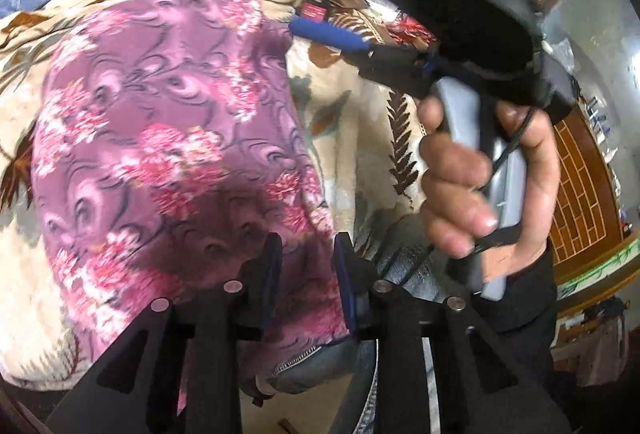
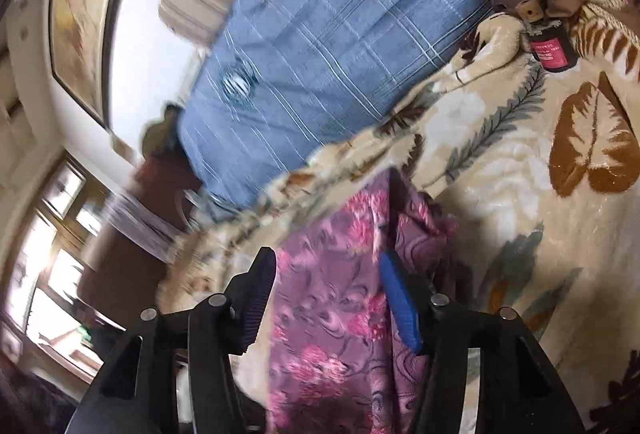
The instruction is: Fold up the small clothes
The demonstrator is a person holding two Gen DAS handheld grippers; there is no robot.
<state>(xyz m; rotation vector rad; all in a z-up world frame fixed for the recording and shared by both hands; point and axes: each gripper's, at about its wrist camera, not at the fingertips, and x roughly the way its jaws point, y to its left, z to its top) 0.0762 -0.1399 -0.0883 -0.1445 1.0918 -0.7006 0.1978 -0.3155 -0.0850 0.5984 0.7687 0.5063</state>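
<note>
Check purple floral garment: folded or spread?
Spread, not folded: the purple floral garment lies open across the leaf-print blanket, its near edge between the left gripper fingers.

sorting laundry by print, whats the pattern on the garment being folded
Purple garment with pink flowers and dark swirls, clearest in the left wrist view.

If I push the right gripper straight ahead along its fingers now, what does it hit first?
The purple floral garment: it already lies between the right gripper's open fingers and bunches up just ahead. Beyond it comes the cream leaf-print blanket, though blur leaves the depth unclear.
</note>
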